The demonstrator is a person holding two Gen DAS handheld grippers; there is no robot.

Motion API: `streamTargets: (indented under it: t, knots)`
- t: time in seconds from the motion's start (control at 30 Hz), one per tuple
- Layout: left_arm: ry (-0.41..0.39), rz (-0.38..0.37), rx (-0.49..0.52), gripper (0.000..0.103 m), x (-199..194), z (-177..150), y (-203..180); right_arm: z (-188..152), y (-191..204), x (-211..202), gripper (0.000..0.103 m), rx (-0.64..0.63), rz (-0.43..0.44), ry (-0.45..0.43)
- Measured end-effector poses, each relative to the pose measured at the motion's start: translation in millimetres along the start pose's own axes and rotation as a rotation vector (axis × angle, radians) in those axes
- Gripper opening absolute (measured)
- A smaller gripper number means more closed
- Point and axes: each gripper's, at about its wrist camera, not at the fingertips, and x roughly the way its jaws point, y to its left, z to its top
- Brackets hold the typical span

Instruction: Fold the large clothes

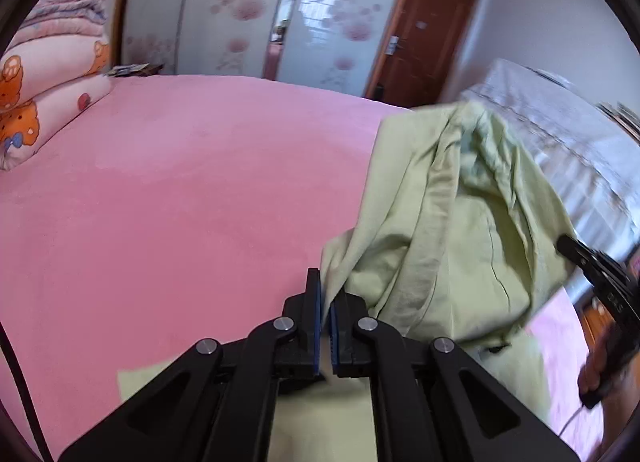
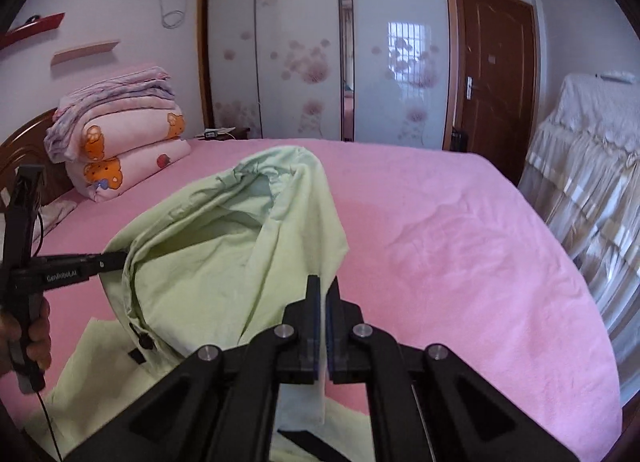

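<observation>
A large pale green garment (image 1: 452,222) hangs bunched between both grippers above the pink bed (image 1: 180,182). My left gripper (image 1: 327,294) is shut on its edge, with cloth pinched between the blue pads. In the right wrist view the garment (image 2: 224,254) billows up to the left, and my right gripper (image 2: 323,294) is shut on another edge of it. The left gripper's body (image 2: 60,270) shows at the left, gripping the far side. The right gripper's body (image 1: 600,274) shows at the right edge of the left wrist view. More green cloth (image 2: 80,382) lies on the bed below.
A stack of folded quilts (image 2: 120,142) sits at the bed's head, by a wooden headboard (image 2: 24,142). Sliding wardrobe doors (image 2: 320,54) and a brown door (image 2: 496,82) stand beyond the bed. A covered piece of furniture (image 2: 592,166) stands to the right.
</observation>
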Motion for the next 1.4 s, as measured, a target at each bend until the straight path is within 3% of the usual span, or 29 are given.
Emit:
streamTargets:
  t: [0.03,0.1,0.17,0.3,0.5,0.63,0.7,0.8,1.0,1.2,1.23,1.27,1.3,1.33,1.4]
  knots:
    - [0.021,0.002,0.017,0.005,-13,-15,4,-12,6,-16,0.005,-0.023,-0.01,0.001]
    - [0.086,0.005,0.03,0.007,-21,-41,9,-36,14,-34,0.025,-0.062,-0.032,0.046]
    - [0.174,0.028,0.029,0.007,-29,-74,17,-59,16,-46,0.039,-0.081,-0.044,0.095]
    - [0.28,0.044,0.0,0.008,-46,-116,31,-96,16,-56,0.04,-0.056,-0.055,0.237]
    - [0.337,0.029,-0.072,0.011,-70,-133,45,-118,21,-74,0.04,0.011,-0.03,0.36]
    - [0.371,-0.051,-0.12,0.025,-86,-141,38,-129,24,-88,0.046,0.102,0.049,0.423]
    - [0.385,-0.086,-0.135,0.029,-89,-150,21,-134,26,-93,0.056,0.16,0.106,0.448]
    - [0.413,-0.139,-0.163,0.03,-89,-164,12,-149,29,-95,0.058,0.274,0.21,0.485]
    - [0.455,-0.205,-0.231,0.03,-72,-198,5,-196,54,-78,0.058,0.426,0.329,0.569]
    - [0.42,-0.256,-0.31,0.029,-52,-220,0,-233,70,-51,0.058,0.593,0.388,0.59]
    - [0.409,-0.261,-0.323,0.012,-48,-222,-1,-237,72,-47,0.057,0.614,0.383,0.581]
    - [0.398,-0.259,-0.327,0.0,-45,-222,-3,-237,74,-44,0.045,0.615,0.378,0.574]
    - [0.385,-0.249,-0.32,0.0,-44,-221,-7,-235,78,-42,0.014,0.587,0.356,0.574]
    - [0.356,-0.236,-0.298,0.0,-47,-217,-12,-231,83,-41,0.008,0.554,0.349,0.577]
    - [0.284,-0.236,-0.264,0.0,-57,-204,-23,-215,89,-47,0.006,0.497,0.322,0.53]
